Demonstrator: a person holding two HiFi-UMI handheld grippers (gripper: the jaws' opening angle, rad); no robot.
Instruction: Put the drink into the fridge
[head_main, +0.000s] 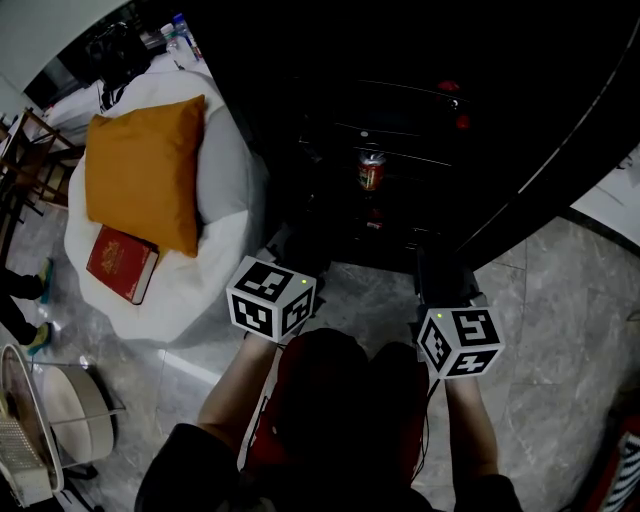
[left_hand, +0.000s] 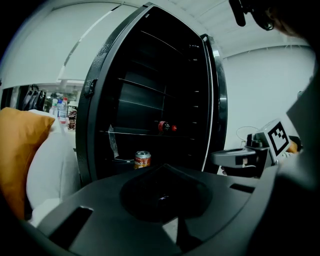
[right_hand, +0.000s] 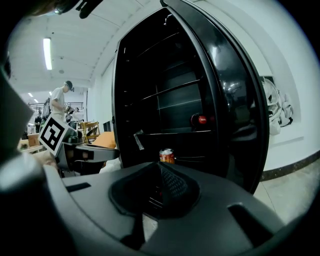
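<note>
The small red-and-orange metal drink can (head_main: 371, 171) is already sitting inside the tall black open fridge (right_hand: 165, 75). The left gripper (left_hand: 162, 172) and right gripper (right_hand: 159, 170) are hovering outside, fingers clenched on nothing. Probably only the door is awaiting closing.

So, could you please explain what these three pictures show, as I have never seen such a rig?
A person carries two hand-held, two-jaw grippers. One picture looks down from a head camera; the others ride on the left gripper and right gripper. Both have jaws together, holding nothing. Ahead stands an open fridge with a drink can on a shelf and a bottle above. Beside it, a white seat bears an orange cushion and red book.
</note>
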